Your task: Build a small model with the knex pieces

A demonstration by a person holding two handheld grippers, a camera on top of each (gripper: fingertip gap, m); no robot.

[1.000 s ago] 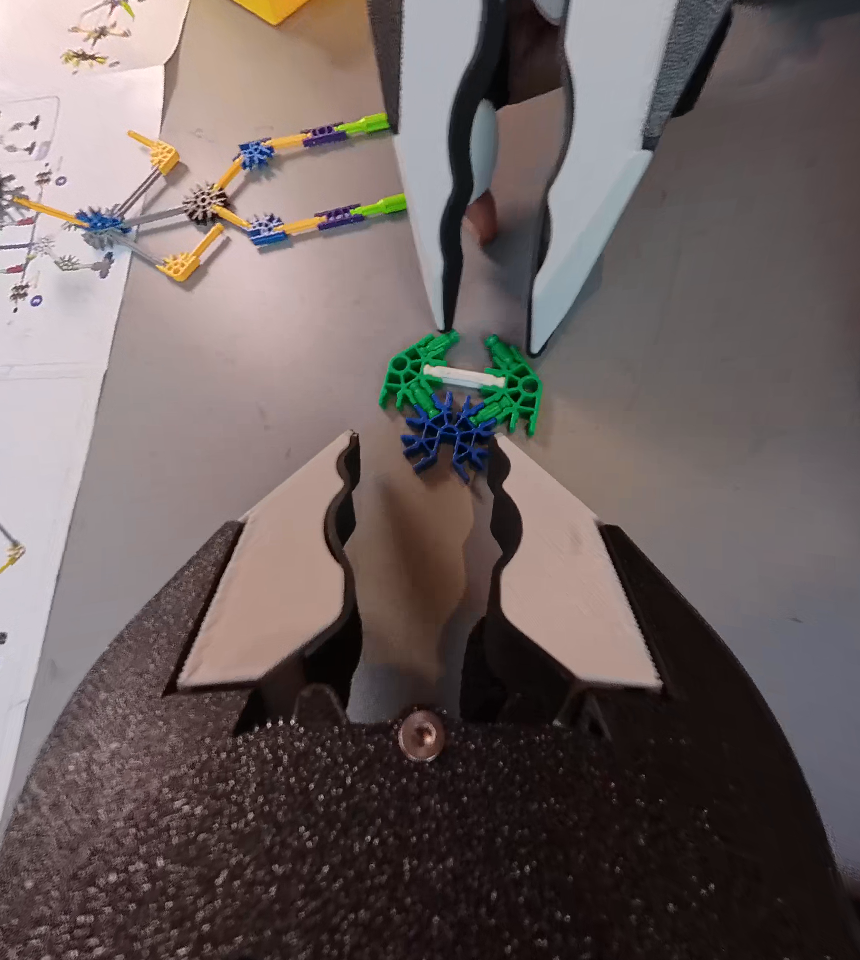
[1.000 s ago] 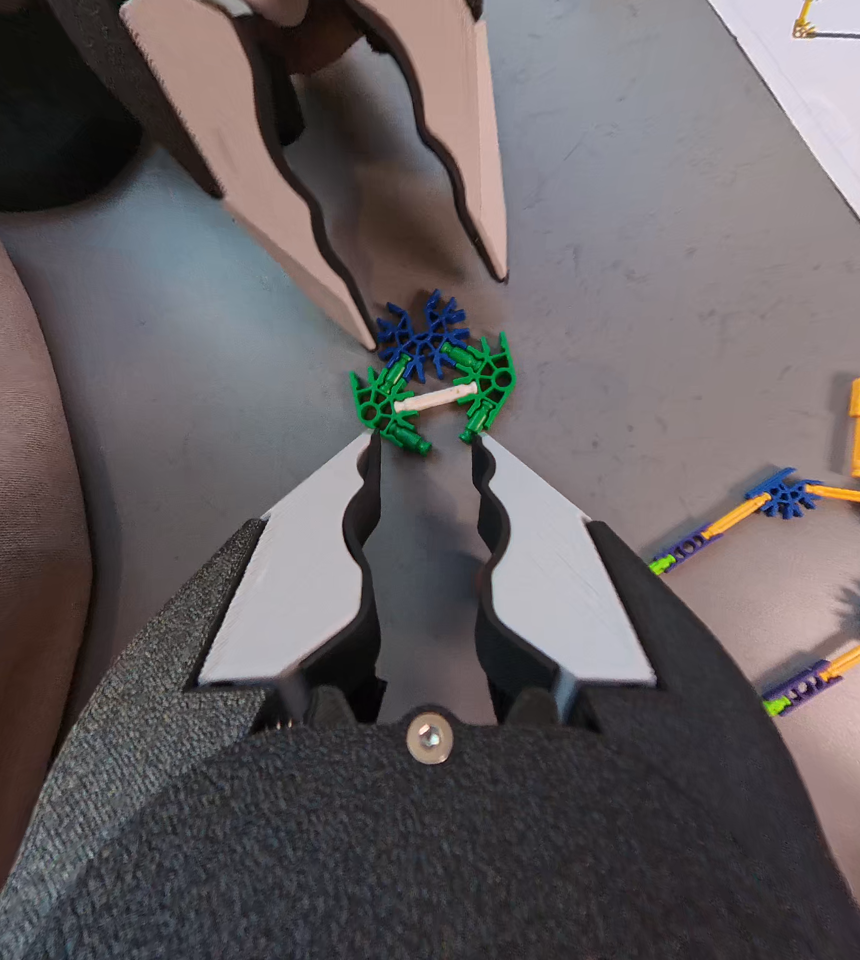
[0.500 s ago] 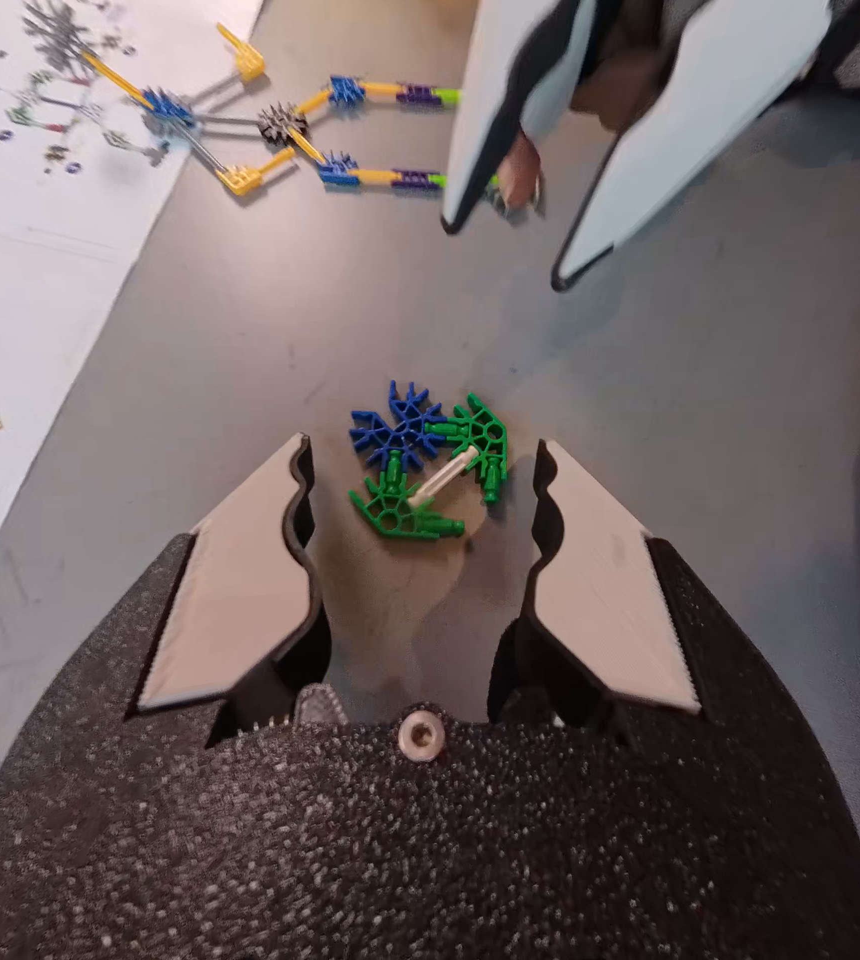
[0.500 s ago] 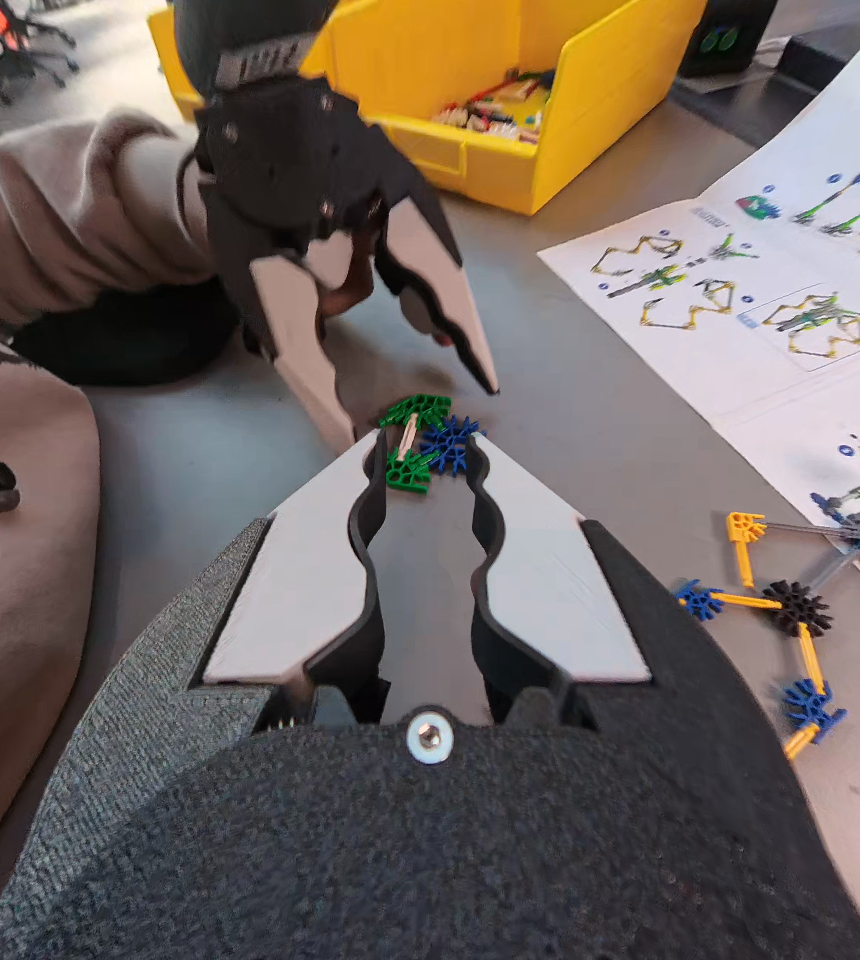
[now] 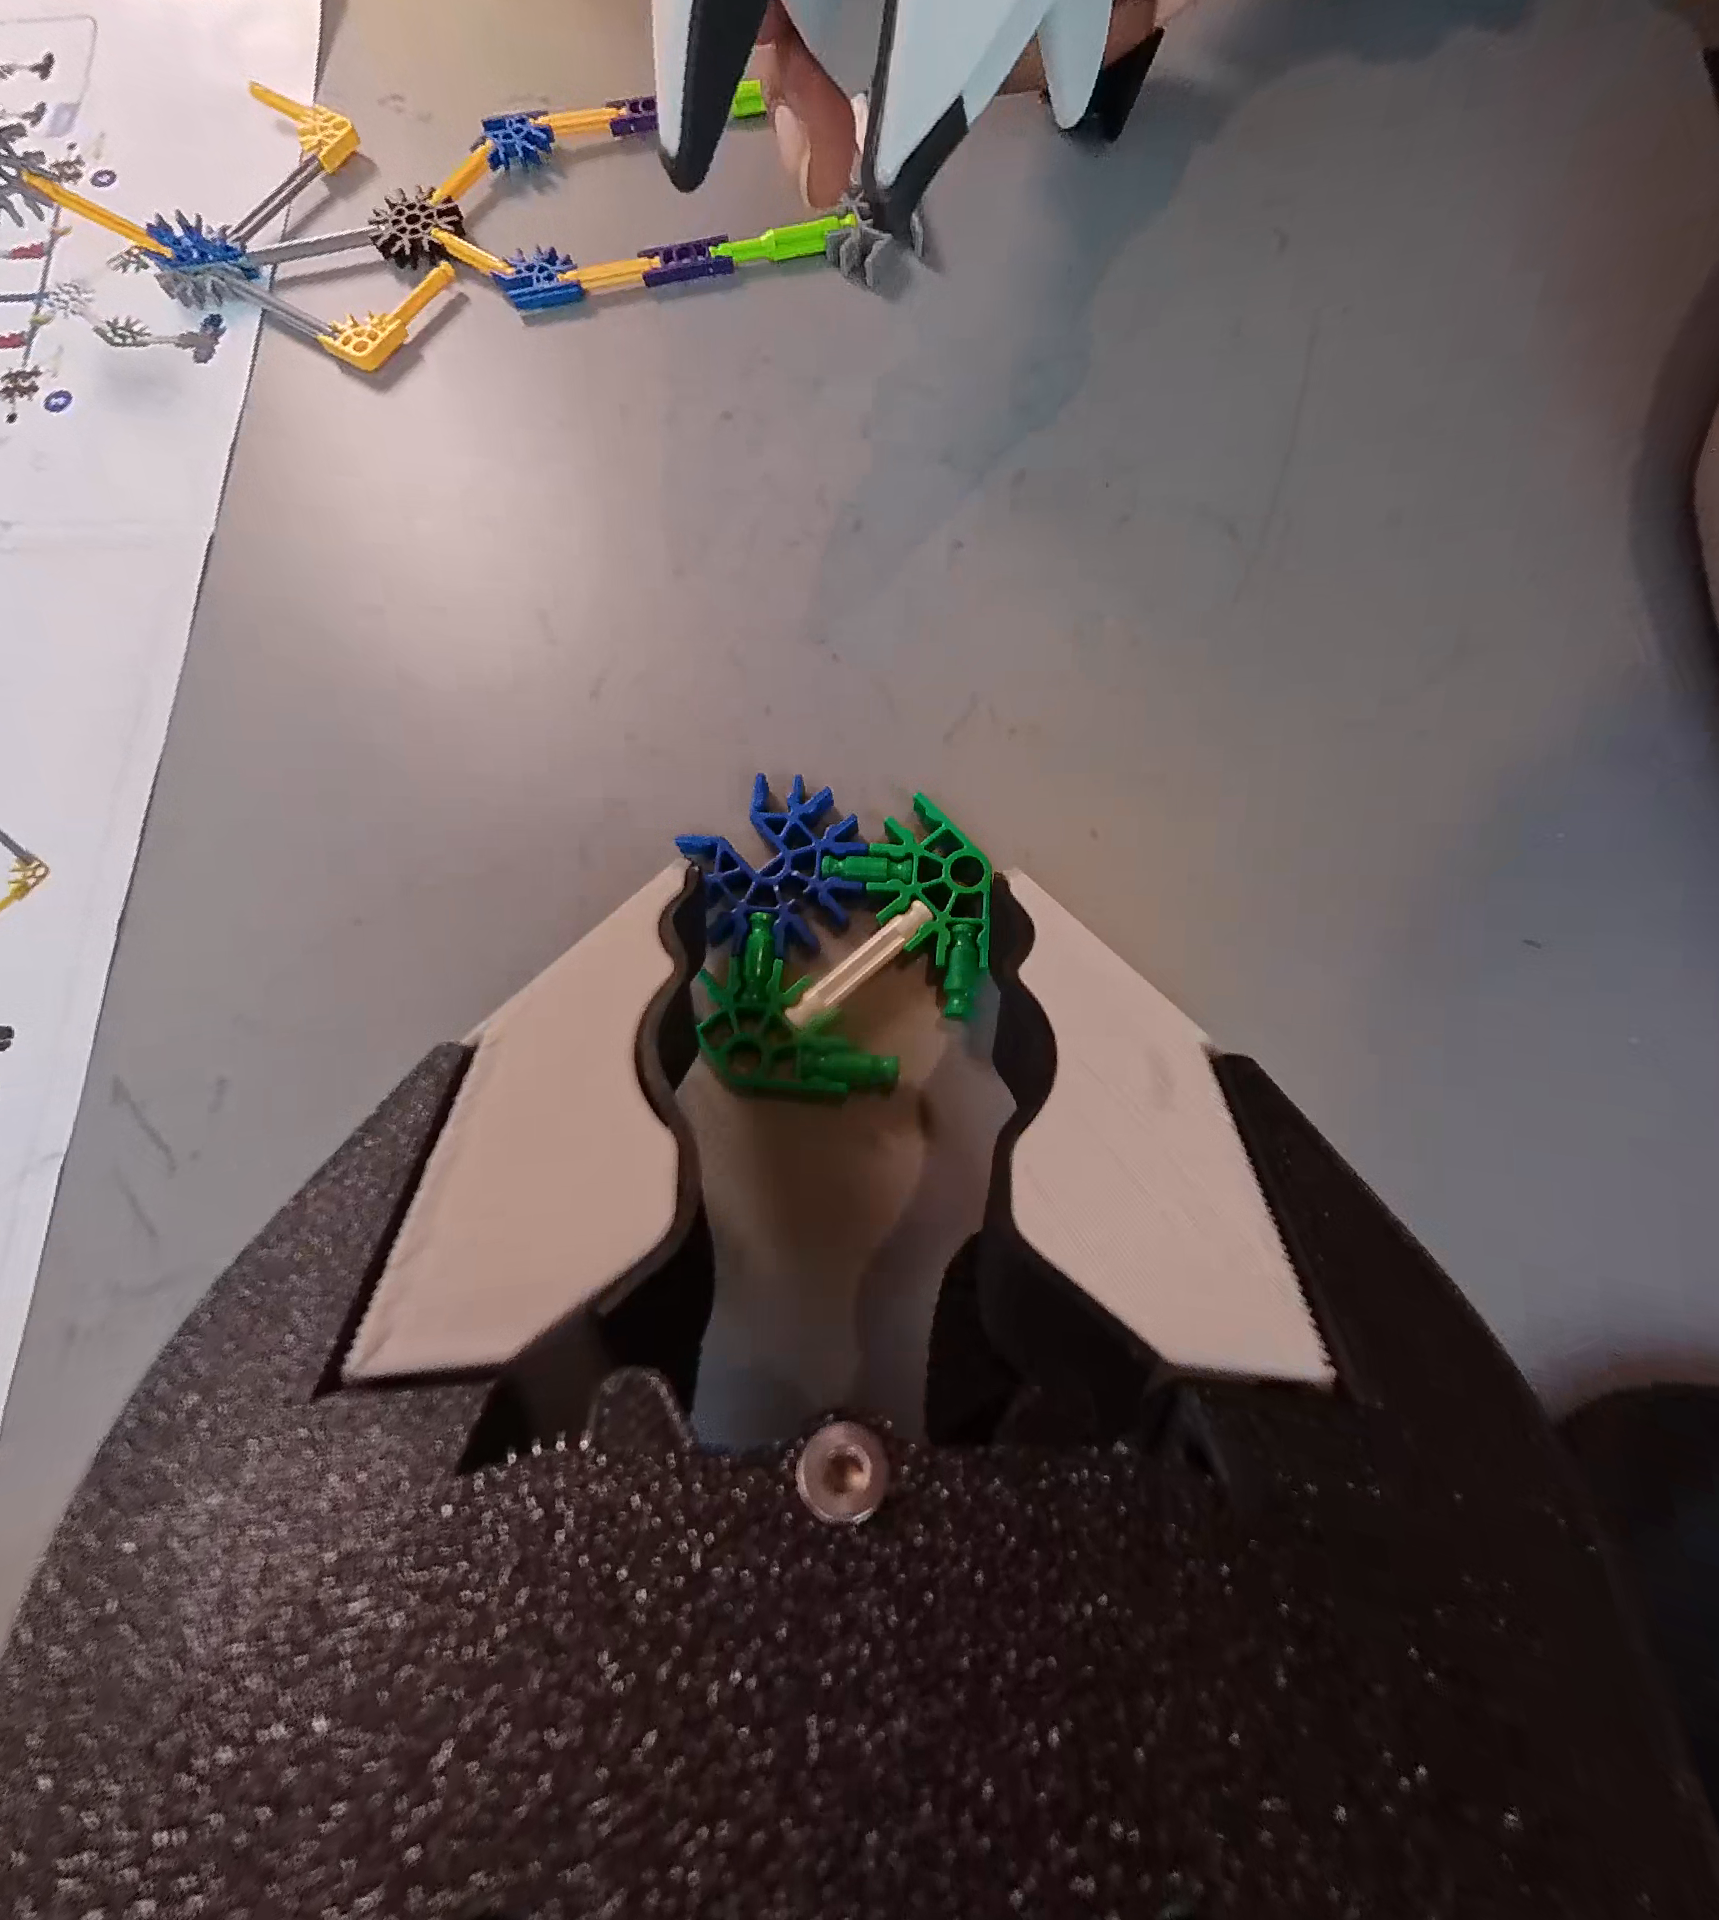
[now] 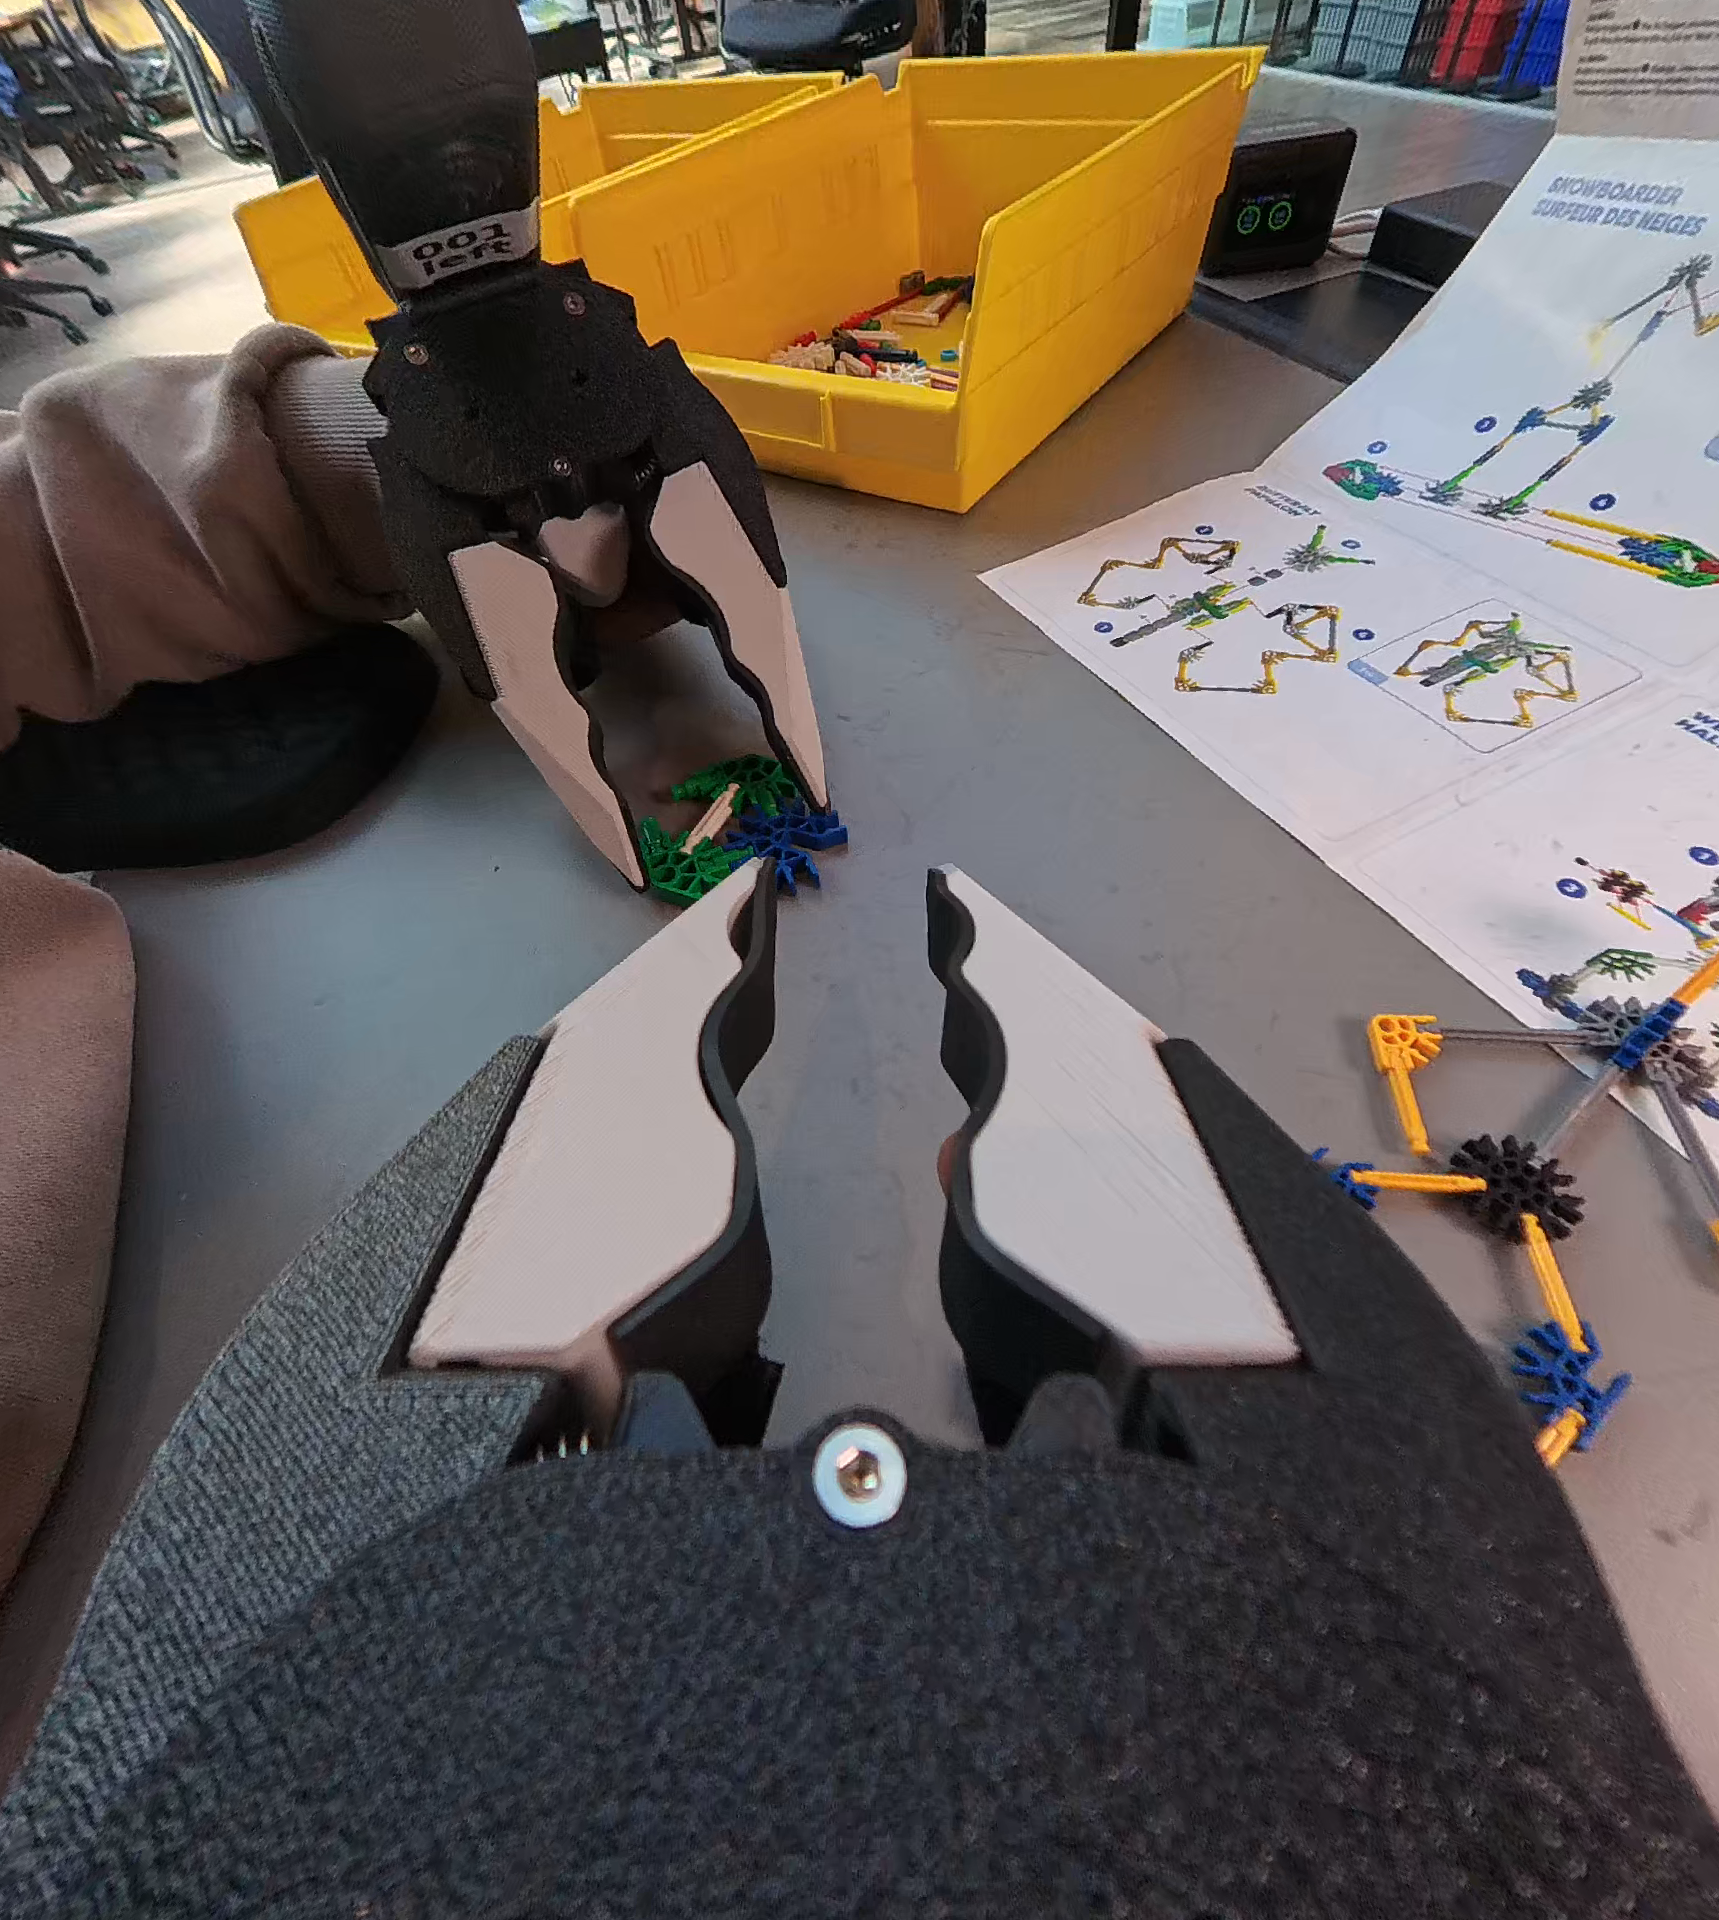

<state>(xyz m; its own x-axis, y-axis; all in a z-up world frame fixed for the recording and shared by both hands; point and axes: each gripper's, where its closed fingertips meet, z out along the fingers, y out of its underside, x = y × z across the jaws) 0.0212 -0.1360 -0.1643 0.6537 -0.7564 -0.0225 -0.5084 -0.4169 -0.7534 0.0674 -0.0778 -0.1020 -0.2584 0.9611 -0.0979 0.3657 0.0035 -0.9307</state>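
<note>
A small assembly (image 5: pixel 824 935) of a blue snowflake connector, two green connectors and a white rod lies flat on the grey table. My left gripper (image 5: pixel 842 883) has its jaws closed in on it, one finger against the blue connector and the other against a green one. The same grip shows in the right wrist view (image 6: pixel 730 821). My right gripper (image 6: pixel 847 873) is open and empty, its tips just short of the assembly. In the left wrist view the right gripper (image 5: pixel 793 177) hovers by a grey connector (image 5: pixel 870 244) at the end of a light green rod.
A larger model (image 5: pixel 419 223) of yellow, blue, black and purple parts lies at the far left and also shows in the right wrist view (image 6: pixel 1515 1184). A white instruction sheet (image 6: pixel 1457 675) lies beside it. Yellow bins (image 6: pixel 938 260) with loose parts stand behind. A person's sleeve (image 6: pixel 107 520) rests at the left. One gripper's finger ends stand about 10 centimeters off the other's.
My left gripper slid forward around the small assembly and narrowed its jaws onto it. My right gripper pulled away from the assembly toward the larger model and opened wider.
</note>
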